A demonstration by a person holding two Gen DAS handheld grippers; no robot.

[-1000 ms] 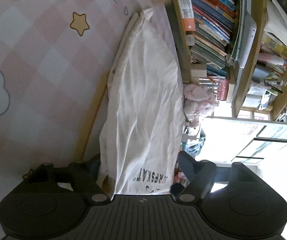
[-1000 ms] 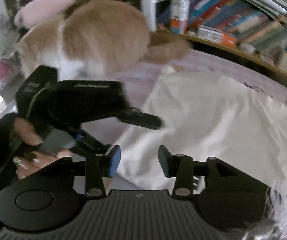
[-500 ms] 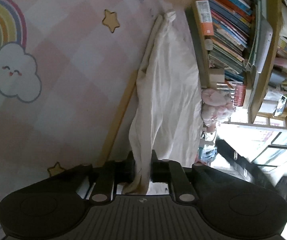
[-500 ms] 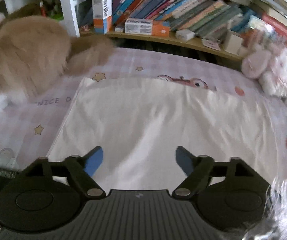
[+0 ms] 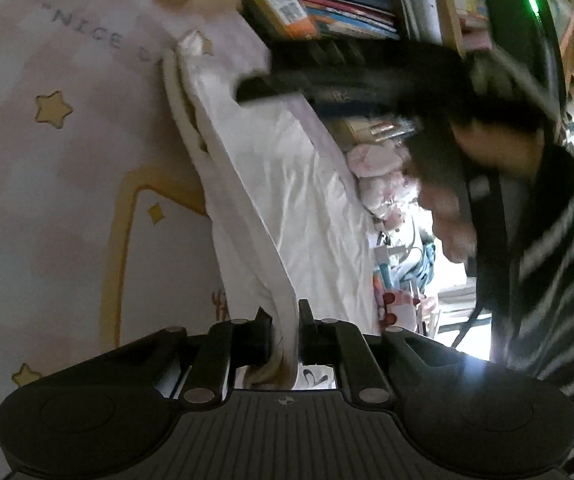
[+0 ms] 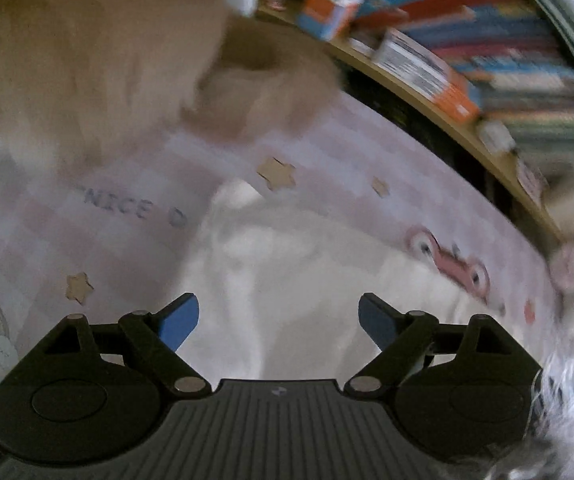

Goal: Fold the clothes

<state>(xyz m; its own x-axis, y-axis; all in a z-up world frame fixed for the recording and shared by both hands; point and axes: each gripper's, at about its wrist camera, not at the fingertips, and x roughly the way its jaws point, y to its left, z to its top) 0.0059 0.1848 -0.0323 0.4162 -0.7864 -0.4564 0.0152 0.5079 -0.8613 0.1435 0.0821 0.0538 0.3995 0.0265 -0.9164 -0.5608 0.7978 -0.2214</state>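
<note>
A white garment (image 5: 287, 184) lies spread on a pink checked mat (image 5: 67, 160) printed with gold stars, beside a low bookshelf (image 5: 327, 8) packed with books. The left gripper (image 5: 285, 334) is clamped on a bunched edge of the garment, the cloth pinched tight between its two fingers and drawn up off the mat in a long fold. In the left wrist view the right gripper (image 5: 247, 92) appears as a dark, blurred bar reaching across the far end of the cloth, with a person's hand (image 5: 447, 216) and a striped sleeve (image 5: 559, 280) behind it. In the right wrist view, that gripper (image 6: 279, 322) hangs over the garment (image 6: 287, 280) near its far corner, its blue-padded jaws wide apart and opening further, with nothing between them but the cloth below. A tan, furry animal (image 6: 87, 52), heavily blurred, sits on the mat (image 6: 87, 240) just beyond the garment's corner, next to the lettering "NICE D". Pink plush toys (image 5: 379, 176) rest at the mat's edge by the shelf. A shelf of books (image 6: 487, 60) runs along the mat's far side.
</note>
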